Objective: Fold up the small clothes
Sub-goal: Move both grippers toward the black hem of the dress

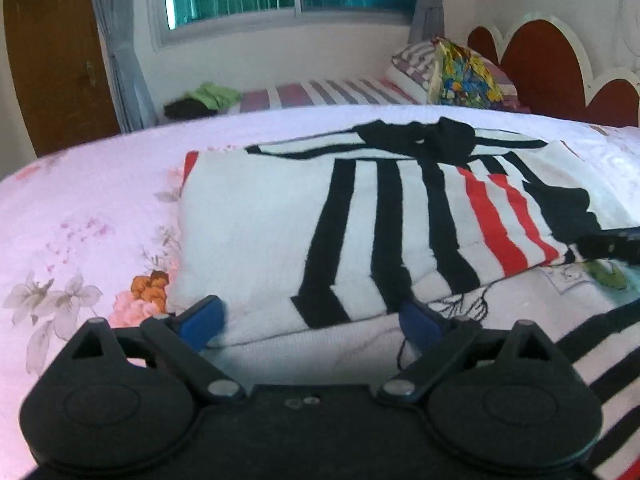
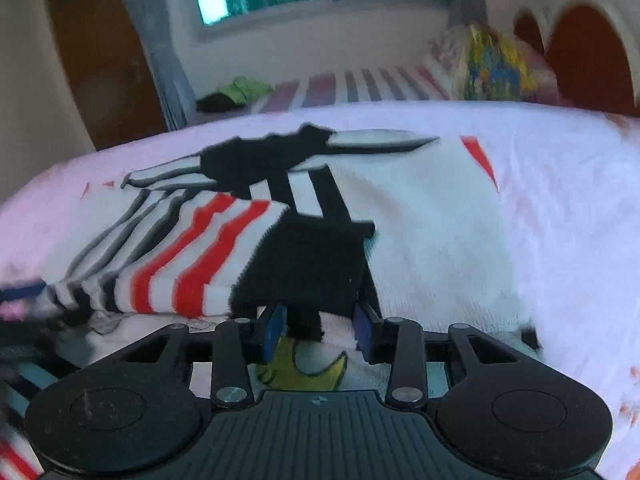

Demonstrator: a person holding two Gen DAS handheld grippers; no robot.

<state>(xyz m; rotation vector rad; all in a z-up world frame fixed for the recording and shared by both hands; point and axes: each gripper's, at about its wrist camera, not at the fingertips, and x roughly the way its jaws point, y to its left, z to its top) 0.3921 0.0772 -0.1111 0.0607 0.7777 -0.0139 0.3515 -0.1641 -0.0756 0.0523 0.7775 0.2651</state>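
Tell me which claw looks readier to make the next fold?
Probably the right claw: its jaws stand around the black cuff of the striped garment. The left claw is spread wide along the folded edge, gripping nothing.

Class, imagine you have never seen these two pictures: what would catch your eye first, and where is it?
The striped garment, white with bold black and red bands, lies partly folded in the middle of the pink floral bedsheet. The open left hand-held gripper sits at its near edge, while the right hand-held gripper has a black patch of the cloth between its blue pads. Behind, a bright multicoloured pillow leans by the red headboard.
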